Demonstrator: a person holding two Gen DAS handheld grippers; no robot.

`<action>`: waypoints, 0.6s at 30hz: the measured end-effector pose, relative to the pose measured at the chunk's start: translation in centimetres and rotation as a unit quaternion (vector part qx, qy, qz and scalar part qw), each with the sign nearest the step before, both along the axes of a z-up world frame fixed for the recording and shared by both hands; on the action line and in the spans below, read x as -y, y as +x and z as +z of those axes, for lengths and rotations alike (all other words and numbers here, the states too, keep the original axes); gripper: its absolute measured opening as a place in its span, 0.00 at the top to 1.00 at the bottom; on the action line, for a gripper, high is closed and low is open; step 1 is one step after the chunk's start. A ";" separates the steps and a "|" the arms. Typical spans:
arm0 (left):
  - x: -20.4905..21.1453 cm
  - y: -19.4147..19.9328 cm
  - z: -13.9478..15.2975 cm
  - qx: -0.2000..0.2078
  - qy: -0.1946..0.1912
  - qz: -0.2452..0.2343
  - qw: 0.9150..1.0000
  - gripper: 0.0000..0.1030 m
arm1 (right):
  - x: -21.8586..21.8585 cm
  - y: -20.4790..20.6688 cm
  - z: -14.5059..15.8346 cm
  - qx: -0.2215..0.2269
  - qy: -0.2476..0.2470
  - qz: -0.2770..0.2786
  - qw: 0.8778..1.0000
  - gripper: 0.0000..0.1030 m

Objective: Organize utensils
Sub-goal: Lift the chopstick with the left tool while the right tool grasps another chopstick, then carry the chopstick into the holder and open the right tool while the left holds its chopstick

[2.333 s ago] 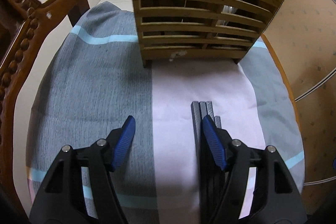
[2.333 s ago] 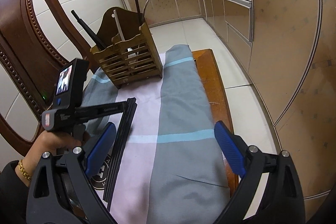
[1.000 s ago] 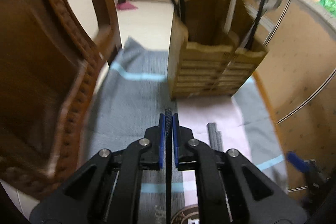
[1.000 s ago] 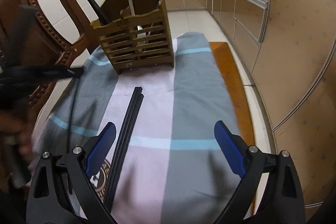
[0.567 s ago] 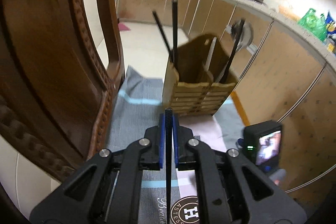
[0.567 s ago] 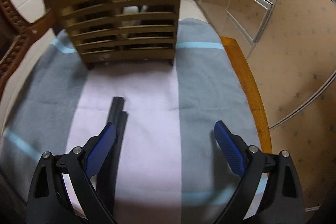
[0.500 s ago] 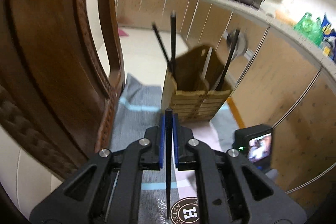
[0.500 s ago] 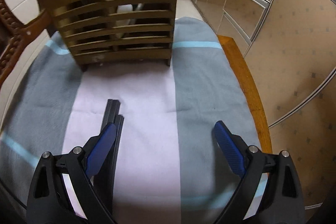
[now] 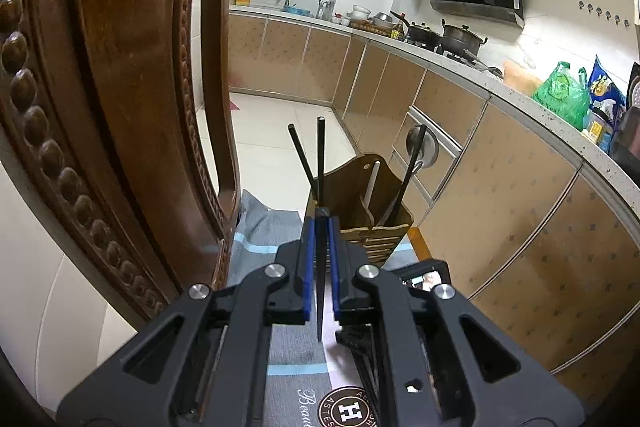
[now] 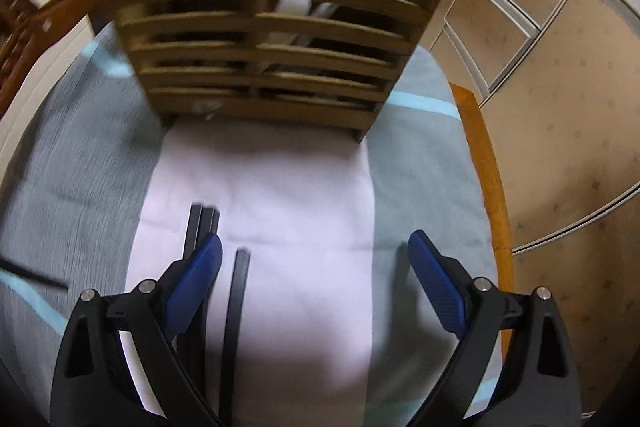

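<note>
Black chopstick [image 9: 320, 267] between blue pads [image 9: 308, 263]. Slatted tan bamboo holder [image 10: 272, 39]. Grey cloth [image 10: 72, 163], pale-blue stripes, lilac-white centre panel. Dark brown beaded wooden chair back [image 9: 100, 107].

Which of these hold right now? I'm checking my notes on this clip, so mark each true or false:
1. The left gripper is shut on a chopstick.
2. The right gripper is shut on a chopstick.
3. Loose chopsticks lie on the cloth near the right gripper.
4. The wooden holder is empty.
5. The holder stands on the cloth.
1. True: the left gripper clamps one black chopstick between its blue pads.
2. False: the right gripper is wide open with nothing gripped.
3. True: several black chopsticks lie on the pale strip of the cloth, by the gripper's left finger.
4. False: the wooden holder already holds chopsticks and other utensils.
5. True: the holder rests on the cloth.
</note>
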State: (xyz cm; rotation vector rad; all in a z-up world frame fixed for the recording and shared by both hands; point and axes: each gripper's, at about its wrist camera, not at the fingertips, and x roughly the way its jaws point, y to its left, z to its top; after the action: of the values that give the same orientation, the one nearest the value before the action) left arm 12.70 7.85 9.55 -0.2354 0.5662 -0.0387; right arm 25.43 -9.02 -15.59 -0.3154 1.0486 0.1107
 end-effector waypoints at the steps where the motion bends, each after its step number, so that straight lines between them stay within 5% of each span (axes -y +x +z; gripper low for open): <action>1: -0.1 0.0 -0.1 -0.001 -0.001 0.001 1.000 0.94 | 0.1 -0.5 0.0 0.001 0.000 0.000 1.000 0.11; 3: -0.2 0.2 -0.3 -0.003 -0.001 0.003 1.000 0.94 | 0.1 -1.2 0.1 0.007 0.003 0.005 1.000 0.16; 9: -0.2 0.3 -0.6 -0.009 0.001 0.001 1.000 0.94 | -1.1 -1.5 0.3 -0.014 0.024 0.030 0.999 0.63; 11: -0.2 0.3 -0.7 -0.012 0.003 0.000 1.000 0.94 | -1.9 -1.5 0.5 -0.025 0.033 0.038 0.998 0.88; 18: -0.1 0.4 -1.2 -0.022 0.010 -0.006 1.000 0.94 | 0.0 -2.7 3.4 -0.014 0.102 0.040 0.994 0.93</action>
State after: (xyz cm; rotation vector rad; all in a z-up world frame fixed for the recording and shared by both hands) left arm 13.11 7.91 8.34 -0.2137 0.6119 -0.0403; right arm 22.74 -9.07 -12.22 -0.1714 1.0421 0.2928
